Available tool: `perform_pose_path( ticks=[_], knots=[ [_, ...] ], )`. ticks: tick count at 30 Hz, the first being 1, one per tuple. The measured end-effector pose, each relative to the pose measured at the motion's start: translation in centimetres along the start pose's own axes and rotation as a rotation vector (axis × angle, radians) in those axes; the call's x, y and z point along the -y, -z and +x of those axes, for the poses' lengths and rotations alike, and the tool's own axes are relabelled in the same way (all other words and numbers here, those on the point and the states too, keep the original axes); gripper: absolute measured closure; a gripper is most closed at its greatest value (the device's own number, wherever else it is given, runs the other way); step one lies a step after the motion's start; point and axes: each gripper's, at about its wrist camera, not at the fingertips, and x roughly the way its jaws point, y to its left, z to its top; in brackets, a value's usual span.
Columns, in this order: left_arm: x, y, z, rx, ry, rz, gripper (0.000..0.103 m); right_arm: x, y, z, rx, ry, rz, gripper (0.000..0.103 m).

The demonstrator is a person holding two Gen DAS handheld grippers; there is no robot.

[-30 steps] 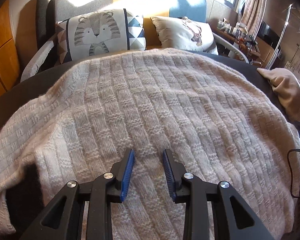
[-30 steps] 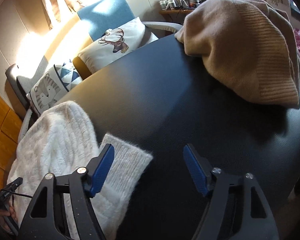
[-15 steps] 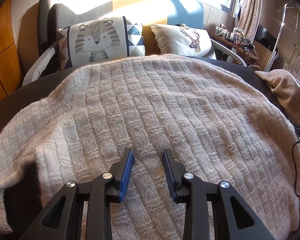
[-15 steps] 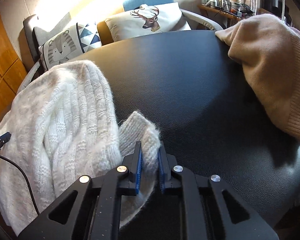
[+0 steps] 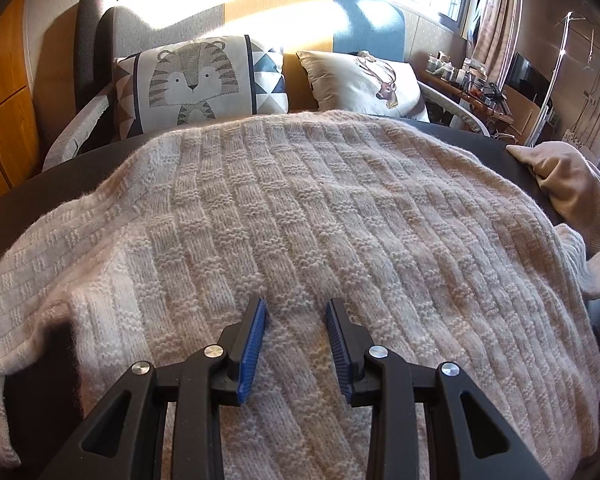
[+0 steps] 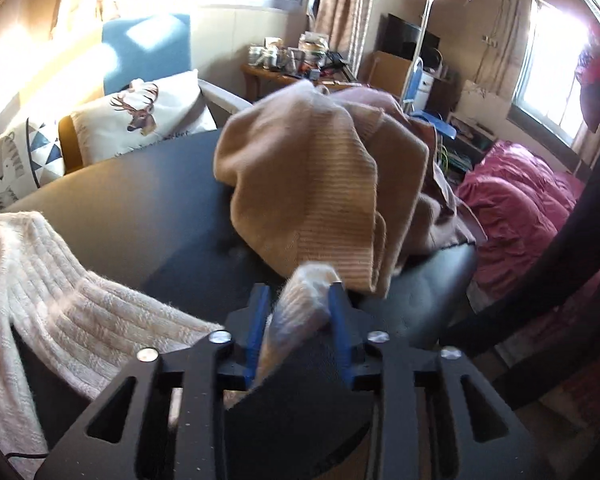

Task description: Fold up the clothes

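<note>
The white knit sweater (image 5: pixel 300 216) lies spread flat over the dark round table (image 5: pixel 60 168), covering most of its top in the left wrist view; one sleeve hangs over the table's near left edge. In the right wrist view the sweater (image 6: pixel 32 256) sits at the left side of the table (image 6: pixel 140 200), with its cuff (image 6: pixel 300 304) drawn off to the right and raised clear of the tabletop.

The right gripper (image 6: pixel 298 312) has its jaws clamped on that cuff, the knit bunched between the blue pads (image 6: pixel 256 328). The left gripper (image 5: pixel 296 320) is low over the sweater's near part, jaws apart with only knit showing between the pads; whether the pads touch the fabric cannot be told.

A tan sweater (image 6: pixel 316 184) lies heaped on the table's far right, just beyond the held cuff. Past the table stands a sofa with a tiger cushion (image 5: pixel 196 80) and a deer cushion (image 5: pixel 364 80). Right of the table lies pink bedding (image 6: pixel 520 200). A cluttered side table (image 6: pixel 300 64) stands beyond, by the window.
</note>
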Motion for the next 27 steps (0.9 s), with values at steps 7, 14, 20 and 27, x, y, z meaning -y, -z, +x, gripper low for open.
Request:
perform_pose_path(
  ticks=[7, 14, 20, 27],
  knots=[
    [-0.1, 1.1, -0.9, 0.008, 0.002, 0.046, 0.071, -0.3, 1.3, -1.1, 0.01, 0.003, -0.022, 0.043],
    [-1.2, 2.1, -1.8, 0.01, 0.022, 0.04, 0.071, -4.7, 2.3, 5.8, -0.153, -0.122, -0.104, 0.04],
    [-1.5, 2.6, -2.4, 0.008, 0.034, 0.039, 0.071, -4.8, 0.4, 8.8, -0.22, -0.097, -0.107, 0.027],
    [-0.9, 1.4, -2.8, -0.053, 0.062, 0.023, 0.071, -9.9, -0.4, 3.8, -0.122, -0.189, -0.175, 0.027]
  ],
)
